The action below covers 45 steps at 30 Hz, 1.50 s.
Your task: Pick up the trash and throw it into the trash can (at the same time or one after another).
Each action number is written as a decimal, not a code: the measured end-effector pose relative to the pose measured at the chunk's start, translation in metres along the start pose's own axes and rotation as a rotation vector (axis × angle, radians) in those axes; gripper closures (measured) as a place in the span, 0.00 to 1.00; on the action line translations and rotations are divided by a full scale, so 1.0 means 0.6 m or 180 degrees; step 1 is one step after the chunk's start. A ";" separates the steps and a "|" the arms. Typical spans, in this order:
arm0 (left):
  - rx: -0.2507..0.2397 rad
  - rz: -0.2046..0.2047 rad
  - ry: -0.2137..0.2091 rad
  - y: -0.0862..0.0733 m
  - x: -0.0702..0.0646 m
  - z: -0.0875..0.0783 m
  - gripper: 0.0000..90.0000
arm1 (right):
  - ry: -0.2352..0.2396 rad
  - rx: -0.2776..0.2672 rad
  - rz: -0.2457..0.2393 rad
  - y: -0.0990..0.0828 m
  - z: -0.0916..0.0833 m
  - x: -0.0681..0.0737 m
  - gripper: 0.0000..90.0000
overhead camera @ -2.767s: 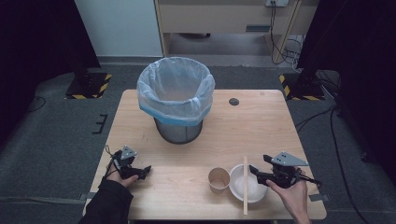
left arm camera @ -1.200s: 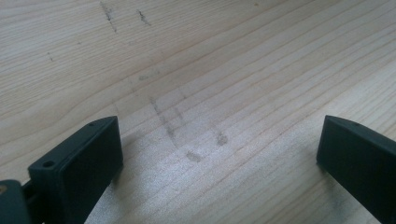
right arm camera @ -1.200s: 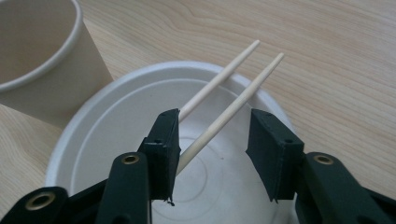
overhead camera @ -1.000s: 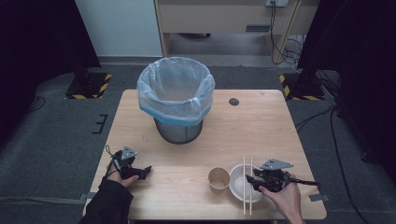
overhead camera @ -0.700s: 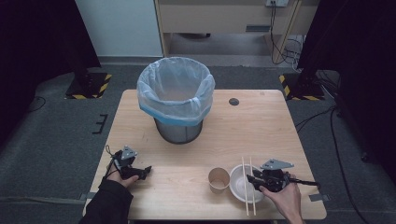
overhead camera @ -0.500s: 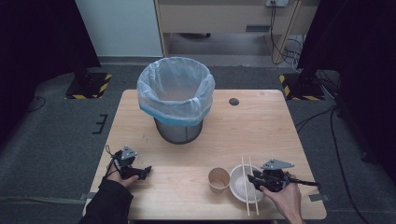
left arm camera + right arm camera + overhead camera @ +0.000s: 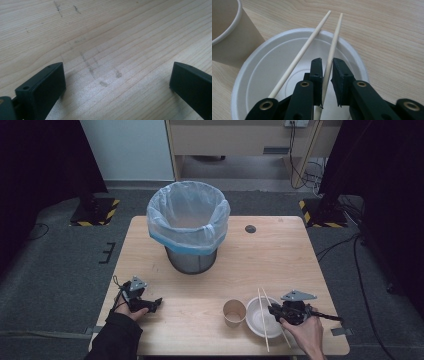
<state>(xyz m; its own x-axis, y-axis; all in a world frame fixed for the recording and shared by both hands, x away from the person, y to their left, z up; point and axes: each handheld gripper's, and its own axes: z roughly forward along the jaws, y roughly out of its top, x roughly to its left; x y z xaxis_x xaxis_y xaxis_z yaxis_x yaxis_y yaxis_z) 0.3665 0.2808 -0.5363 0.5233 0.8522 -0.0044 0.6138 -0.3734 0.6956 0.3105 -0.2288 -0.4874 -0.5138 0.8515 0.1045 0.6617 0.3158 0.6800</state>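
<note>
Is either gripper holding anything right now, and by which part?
The right gripper, jaws just closing, holds one chopstick around mid-length over the white bowl; the left gripper holds nothing.

A rectangular light wooden table (image 7: 150, 245) carries everything. Toward its far side stands a round grey metal waste bin (image 7: 190, 260) lined with a pale blue plastic bag. A small dark round disc (image 7: 250, 229) lies flat near the far right edge. Near the front edge, a tan paper cup (image 7: 234, 312) stands upright just beside a shallow white paper bowl (image 7: 254, 317), and two thin wooden chopsticks (image 7: 263, 300) lie across the bowl.
</note>
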 end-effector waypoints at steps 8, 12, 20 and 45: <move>0.0000 0.0000 -0.0001 0.000 0.000 0.000 0.00 | -0.0008 0.0014 0.0019 -0.001 0.000 0.000 0.95; 0.0000 0.0000 0.0000 0.000 0.000 0.000 0.00 | -0.0003 0.0011 0.0034 0.000 -0.001 -0.001 0.95; -0.0001 0.0001 -0.0002 0.000 0.000 0.000 0.00 | 0.0003 -0.0187 0.0149 0.006 -0.014 -0.009 0.95; -0.0006 0.0010 -0.0016 0.001 0.000 0.001 0.00 | 0.0103 -0.1146 0.0438 0.057 -0.069 -0.038 0.95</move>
<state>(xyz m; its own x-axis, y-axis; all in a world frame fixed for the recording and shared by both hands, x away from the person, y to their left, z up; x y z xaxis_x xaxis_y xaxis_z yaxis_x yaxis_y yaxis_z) 0.3670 0.2804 -0.5365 0.5283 0.8491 -0.0057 0.6110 -0.3755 0.6969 0.3224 -0.2548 -0.4362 -0.4543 0.8603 0.2314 0.4944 0.0275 0.8688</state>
